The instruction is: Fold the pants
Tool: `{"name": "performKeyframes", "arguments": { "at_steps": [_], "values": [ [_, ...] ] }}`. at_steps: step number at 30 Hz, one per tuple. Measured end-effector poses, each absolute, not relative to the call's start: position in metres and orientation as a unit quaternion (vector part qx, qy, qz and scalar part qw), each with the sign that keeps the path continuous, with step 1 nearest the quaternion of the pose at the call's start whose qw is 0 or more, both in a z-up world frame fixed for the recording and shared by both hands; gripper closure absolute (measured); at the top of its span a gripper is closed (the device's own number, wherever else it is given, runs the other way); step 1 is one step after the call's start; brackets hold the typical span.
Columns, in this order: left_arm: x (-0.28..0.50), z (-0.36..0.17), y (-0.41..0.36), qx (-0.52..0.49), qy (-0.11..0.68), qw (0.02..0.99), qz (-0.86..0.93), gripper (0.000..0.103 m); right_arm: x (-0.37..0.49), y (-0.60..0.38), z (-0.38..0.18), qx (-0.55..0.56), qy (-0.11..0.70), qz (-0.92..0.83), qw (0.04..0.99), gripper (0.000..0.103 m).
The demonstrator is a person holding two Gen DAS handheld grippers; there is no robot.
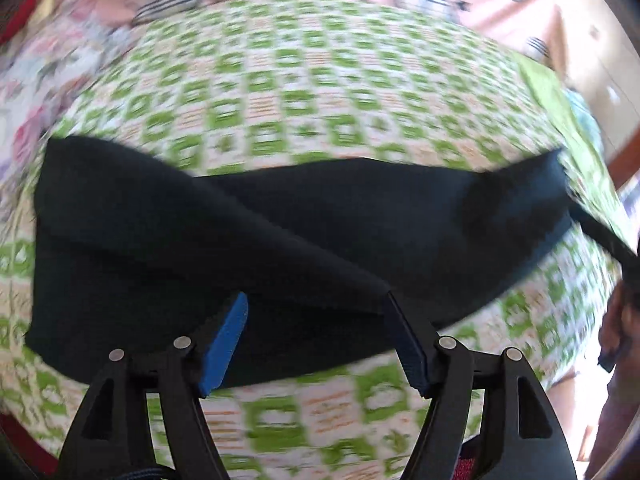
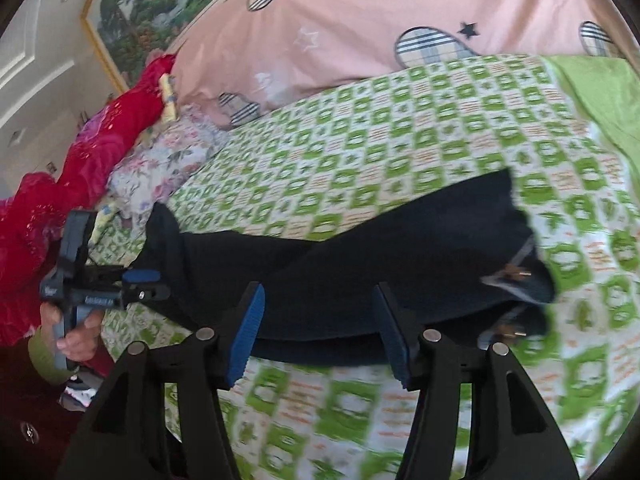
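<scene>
Jaws wide on both grippers, left (image 1: 316, 336) and right (image 2: 320, 328), gripping nothing, each poised at the near edge of dark pants (image 1: 224, 240) lying lengthwise across a green-checked bedsheet (image 2: 360, 128), beside a pink quilt (image 2: 360, 20).

Dark pants (image 2: 360, 264) lie folded in a long band across a green-checked bedsheet (image 2: 400, 128). The right gripper (image 2: 320, 328), jaws spread wide, sits at six o'clock, at the band's near edge. At nine o'clock, the left gripper (image 2: 140, 284) reaches the pants' end. A pink quilt (image 2: 360, 20) fills twelve o'clock.
</scene>
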State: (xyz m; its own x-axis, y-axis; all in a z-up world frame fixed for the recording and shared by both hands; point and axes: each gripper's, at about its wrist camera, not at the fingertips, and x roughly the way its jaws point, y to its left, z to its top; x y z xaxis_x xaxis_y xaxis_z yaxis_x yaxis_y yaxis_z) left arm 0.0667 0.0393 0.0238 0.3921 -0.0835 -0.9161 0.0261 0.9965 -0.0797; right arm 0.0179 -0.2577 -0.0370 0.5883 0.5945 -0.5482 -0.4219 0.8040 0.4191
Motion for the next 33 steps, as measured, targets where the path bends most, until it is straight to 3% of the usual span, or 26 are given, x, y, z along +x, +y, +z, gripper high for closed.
{"name": "performKeyframes", "arguments": {
  "at_steps": [13, 23, 24, 25, 26, 27, 28, 29, 31, 33],
  "values": [
    [0.150, 0.033, 0.151, -0.167, 0.631, 0.753, 0.085, 0.032, 0.042, -0.138, -0.043, 0.094, 0.373, 0.417, 0.824, 0.044],
    [0.196, 0.010, 0.175, -0.149, 0.659, 0.726, 0.131, 0.034, 0.068, -0.048, -0.052, 0.033, 0.398, 0.495, 0.772, 0.041],
    [0.199, 0.005, 0.175, -0.150, 0.659, 0.725, 0.132, 0.037, 0.070, -0.040, -0.055, 0.025, 0.402, 0.498, 0.768, 0.041],
    [0.198, 0.003, 0.177, -0.150, 0.658, 0.726, 0.133, 0.051, 0.071, -0.034, -0.058, 0.016, 0.405, 0.498, 0.767, 0.041],
    [0.195, 0.001, 0.180, -0.150, 0.655, 0.729, 0.134, 0.071, 0.074, -0.026, -0.064, 0.004, 0.412, 0.494, 0.766, 0.041],
    [0.191, -0.001, 0.181, -0.155, 0.651, 0.731, 0.130, 0.081, 0.074, -0.020, -0.067, -0.006, 0.416, 0.491, 0.766, 0.041],
    [0.186, -0.001, 0.183, -0.162, 0.647, 0.735, 0.124, 0.086, 0.075, -0.016, -0.070, -0.015, 0.418, 0.490, 0.764, 0.047],
    [0.179, 0.002, 0.187, -0.169, 0.635, 0.744, 0.121, 0.092, 0.074, -0.011, -0.073, -0.025, 0.421, 0.492, 0.761, 0.064],
    [0.162, 0.010, 0.192, -0.179, 0.613, 0.760, 0.116, 0.096, 0.072, -0.006, -0.072, -0.043, 0.415, 0.488, 0.767, 0.083],
    [0.138, 0.020, 0.197, -0.198, 0.585, 0.778, 0.111, 0.098, 0.068, -0.006, -0.066, -0.046, 0.399, 0.492, 0.772, 0.093]
  ]
}}
